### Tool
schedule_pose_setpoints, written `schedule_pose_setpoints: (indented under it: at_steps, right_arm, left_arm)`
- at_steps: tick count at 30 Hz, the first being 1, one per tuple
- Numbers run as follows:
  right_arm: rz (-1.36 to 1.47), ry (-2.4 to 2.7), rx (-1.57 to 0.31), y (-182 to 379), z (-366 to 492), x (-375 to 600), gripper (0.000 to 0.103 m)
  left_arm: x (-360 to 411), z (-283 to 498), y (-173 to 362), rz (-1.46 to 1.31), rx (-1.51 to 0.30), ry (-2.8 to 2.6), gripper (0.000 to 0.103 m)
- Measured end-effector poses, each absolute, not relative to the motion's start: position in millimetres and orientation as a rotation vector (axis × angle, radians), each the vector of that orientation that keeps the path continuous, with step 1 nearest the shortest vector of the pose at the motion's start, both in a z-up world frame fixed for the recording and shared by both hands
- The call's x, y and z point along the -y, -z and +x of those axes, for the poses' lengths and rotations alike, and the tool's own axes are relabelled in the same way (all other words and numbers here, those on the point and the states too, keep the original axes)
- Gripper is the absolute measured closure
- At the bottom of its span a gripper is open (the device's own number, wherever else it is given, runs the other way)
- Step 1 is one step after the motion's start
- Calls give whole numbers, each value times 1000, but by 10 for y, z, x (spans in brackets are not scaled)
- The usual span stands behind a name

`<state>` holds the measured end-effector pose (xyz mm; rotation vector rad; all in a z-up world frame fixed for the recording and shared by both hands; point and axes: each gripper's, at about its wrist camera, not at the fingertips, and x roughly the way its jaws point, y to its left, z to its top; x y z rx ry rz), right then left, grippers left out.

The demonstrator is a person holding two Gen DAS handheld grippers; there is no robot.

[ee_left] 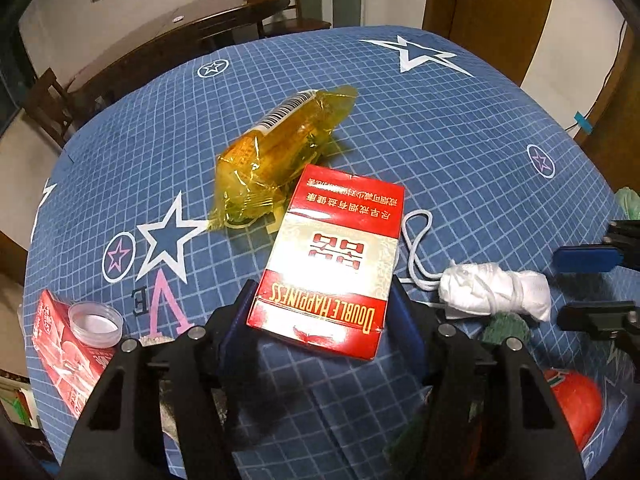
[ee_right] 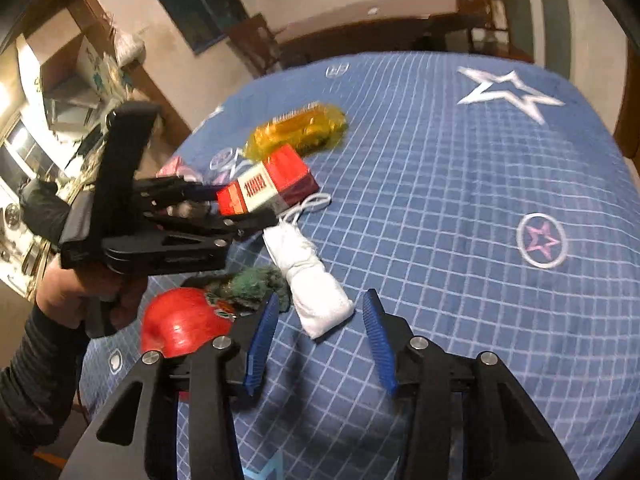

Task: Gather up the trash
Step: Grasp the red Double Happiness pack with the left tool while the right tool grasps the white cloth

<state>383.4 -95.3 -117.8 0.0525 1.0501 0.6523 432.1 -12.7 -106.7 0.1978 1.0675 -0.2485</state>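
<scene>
A blue checked cloth with white stars covers the bench (ee_left: 460, 128), and dark wooden chairs and a long table stand behind it in a dim room. The left tool (ee_left: 324, 312) is clamped on a red and white box (ee_left: 332, 260), with a blue pad pressed on each side, and the right view shows the box lifted off the cloth. The right tool (ee_right: 320, 344) has its jaws apart with nothing between them, and it points at a white bundle (ee_right: 316, 284) tied with string that lies just ahead on the cloth. I think this job has only just begun, because one piece is picked up and the rest lies about. Near the box is a yellow wrapper (ee_left: 276, 152) on the cloth. Beside the bundle sits a green scrubby thing (ee_right: 256, 284), and next to that a red round thing (ee_right: 180, 324), maybe a can or a lid, too blurry to tell. At the left edge lies a red carton (ee_left: 64, 356) with a clear cap (ee_left: 95, 323) on top of it, and the cap looks empty. No bin or bag for the trash shows in either view, so I cannot say where the box will go. I also cannot tell if the box or the carton has anything inside, since both are closed. All the other pieces are not yet collected.
</scene>
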Motion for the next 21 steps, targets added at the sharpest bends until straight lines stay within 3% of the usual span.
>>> schedule_pose_setpoints:
  at_steps: [7,12,21]
  right_arm:
    - [-73,-689,-1070,1274,3941,734,57]
    - [-135,-672,-1039,1257,3947,709,68]
    - [-79,-583,-900,1094,3691,842,73]
  left_arm:
    - [138,4333,1066,199,-1073,260,42]
    - [173,4346,1079,205,-1055,256,43]
    - [221,4191,1042,225,-979,214,44]
